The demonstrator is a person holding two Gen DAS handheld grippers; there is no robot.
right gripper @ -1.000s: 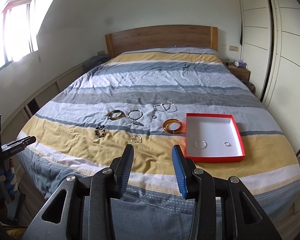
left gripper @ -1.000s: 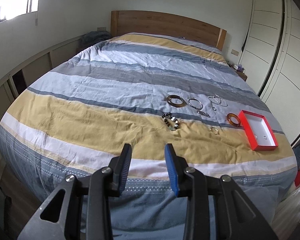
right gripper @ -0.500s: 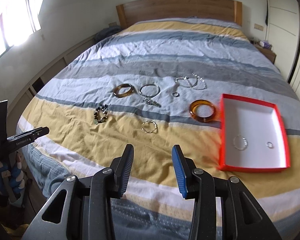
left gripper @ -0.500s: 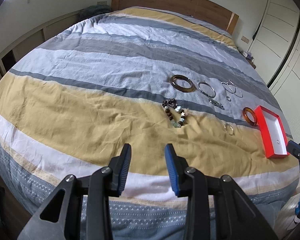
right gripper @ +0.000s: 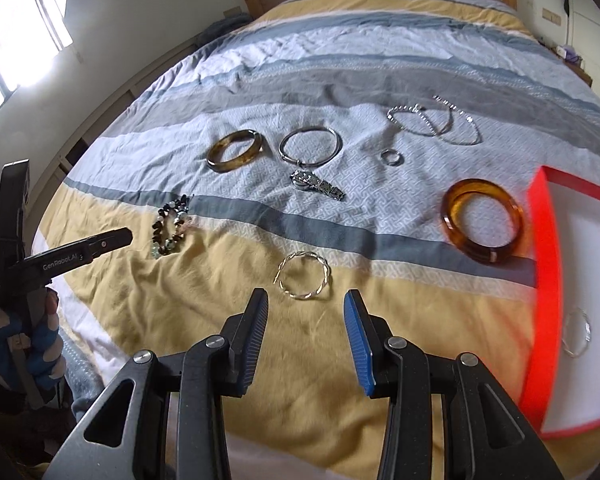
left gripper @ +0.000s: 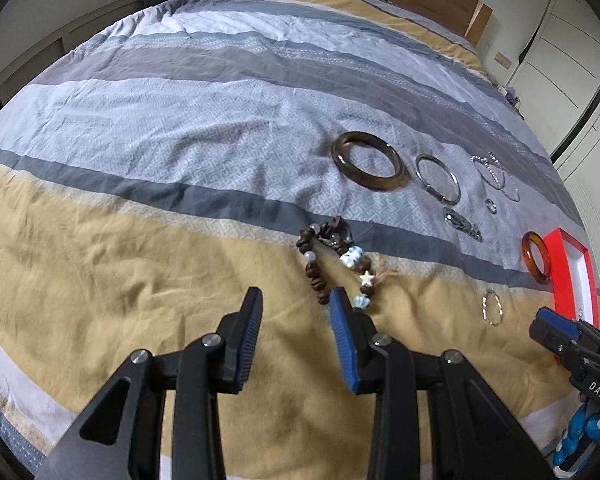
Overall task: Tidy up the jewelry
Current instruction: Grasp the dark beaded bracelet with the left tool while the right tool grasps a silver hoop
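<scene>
From the left wrist we see the left gripper (left gripper: 296,310) with fingers apart and empty, the beaded bracelet (left gripper: 337,261) just beyond them, bare yellow bedspread (left gripper: 120,280) leftward. From the right wrist, the right gripper (right gripper: 306,314), fingers parted and empty, faces the twisted bangle (right gripper: 304,276); only here the red box (right gripper: 544,280) shows a ring (right gripper: 578,332) inside.

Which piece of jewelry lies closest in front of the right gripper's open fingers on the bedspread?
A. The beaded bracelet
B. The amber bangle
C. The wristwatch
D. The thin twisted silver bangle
D: in the right wrist view the thin twisted silver bangle lies on the yellow stripe just ahead of the right gripper, with the other pieces farther off.
</scene>
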